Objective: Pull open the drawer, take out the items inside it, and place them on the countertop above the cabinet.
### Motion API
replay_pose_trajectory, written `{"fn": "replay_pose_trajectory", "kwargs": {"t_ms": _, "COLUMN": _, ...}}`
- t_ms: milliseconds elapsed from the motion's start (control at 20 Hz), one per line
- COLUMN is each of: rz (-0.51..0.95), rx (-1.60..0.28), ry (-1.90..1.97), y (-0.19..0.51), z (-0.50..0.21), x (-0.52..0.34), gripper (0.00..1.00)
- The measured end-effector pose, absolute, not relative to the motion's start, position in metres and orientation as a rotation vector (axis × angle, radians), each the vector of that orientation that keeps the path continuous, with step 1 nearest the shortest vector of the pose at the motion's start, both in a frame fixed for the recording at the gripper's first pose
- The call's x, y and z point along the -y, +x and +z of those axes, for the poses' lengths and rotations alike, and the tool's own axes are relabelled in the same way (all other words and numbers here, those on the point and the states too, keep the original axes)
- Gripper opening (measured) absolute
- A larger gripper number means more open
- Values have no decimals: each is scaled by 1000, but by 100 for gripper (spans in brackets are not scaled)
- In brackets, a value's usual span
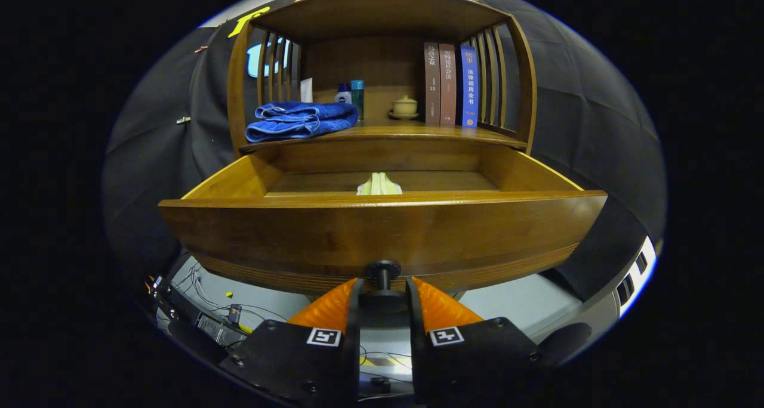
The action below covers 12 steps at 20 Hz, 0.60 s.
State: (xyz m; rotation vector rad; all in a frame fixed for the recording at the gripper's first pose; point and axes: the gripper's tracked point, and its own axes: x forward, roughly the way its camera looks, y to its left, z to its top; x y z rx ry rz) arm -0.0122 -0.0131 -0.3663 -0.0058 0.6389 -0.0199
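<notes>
1. The tool (384, 297) is clenched on the drawer's dark knob (383, 272): both orange fingers (327, 308) press its stem from either side, at the middle of the drawer front (382, 235).

2. The drawer (239, 184) stands pulled well out of the cabinet, its inside open to view from above the front rim.

3. One item shows inside: a pale cream, folded-looking thing (379, 185) lying near the middle of the drawer floor, just behind the front edge. The front hides its lower part, so its shape is hard to tell, and other items could lie out of sight close behind that edge.

4. The tabletop (412, 132) above the drawer is where the items must go. It already carries a folded blue towel (301, 120) at the left, bottles (357, 96) and a small lidded cup (404, 106) toward the back, and books (450, 85) at the right. The free stretch is along the front edge, middle to right.

5. Risks as I judge them:
   - Pulling further could draw the drawer off its runners, or tip it forward.
   - Reaching in over the high front, the fingers could knock the rim and push the drawer back.
   - The pale item looks soft and low; a shallow pinch may slip or catch only a fold.
   - Setting it down carelessly could nudge the cup or the towel.
</notes>
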Motion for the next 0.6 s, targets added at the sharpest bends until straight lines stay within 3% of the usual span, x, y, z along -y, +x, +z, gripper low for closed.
{"fn": "replay_pose_trajectory", "kwargs": {"t_ms": 250, "rz": -19, "rx": -635, "ry": -9, "y": -12, "z": -367, "x": 13, "gripper": 39}}
{"fn": "replay_pose_trajectory", "kwargs": {"t_ms": 400, "rz": -19, "rx": -623, "ry": -7, "y": -13, "z": -363, "x": 14, "gripper": 46}}
{"fn": "replay_pose_trajectory", "kwargs": {"t_ms": 600, "rz": -49, "rx": -566, "ry": -1, "y": -10, "z": -333, "x": 22, "gripper": 81}}
